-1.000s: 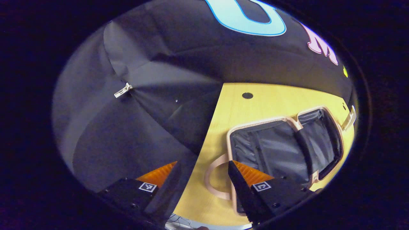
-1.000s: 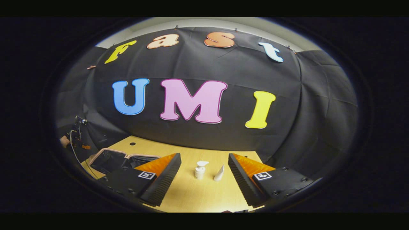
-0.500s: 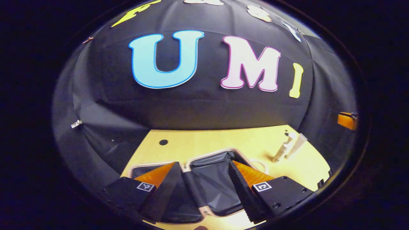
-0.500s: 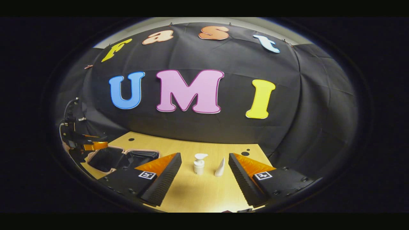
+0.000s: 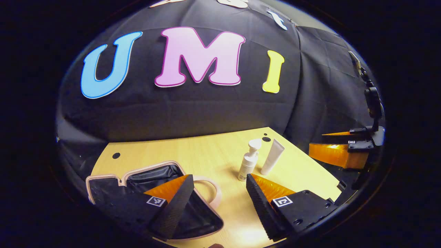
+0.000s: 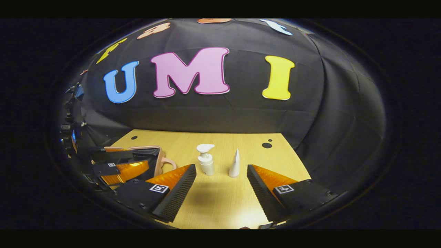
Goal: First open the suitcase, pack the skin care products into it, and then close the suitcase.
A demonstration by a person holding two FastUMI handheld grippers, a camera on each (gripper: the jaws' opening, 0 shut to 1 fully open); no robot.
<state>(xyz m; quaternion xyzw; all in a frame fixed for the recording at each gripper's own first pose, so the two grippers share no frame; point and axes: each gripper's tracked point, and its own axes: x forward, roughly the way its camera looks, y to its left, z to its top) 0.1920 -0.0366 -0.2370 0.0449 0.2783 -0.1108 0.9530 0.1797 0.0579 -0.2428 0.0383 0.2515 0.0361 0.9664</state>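
Suitcase (image 5: pixel 103 181) lies open at lower left of the left gripper view, lid flat on the desk (image 5: pixel 206 155); left tool (image 5: pixel 217 193) wide, empty. Pump bottle (image 6: pixel 206 163) and tube (image 6: pixel 235 164) stand upright at centre of the right gripper view, just beside each other. Right tool (image 6: pixel 221 187) is wide and empty in front of them: I'd straddle one low on its body, clear of its neighbour, so neither topples.
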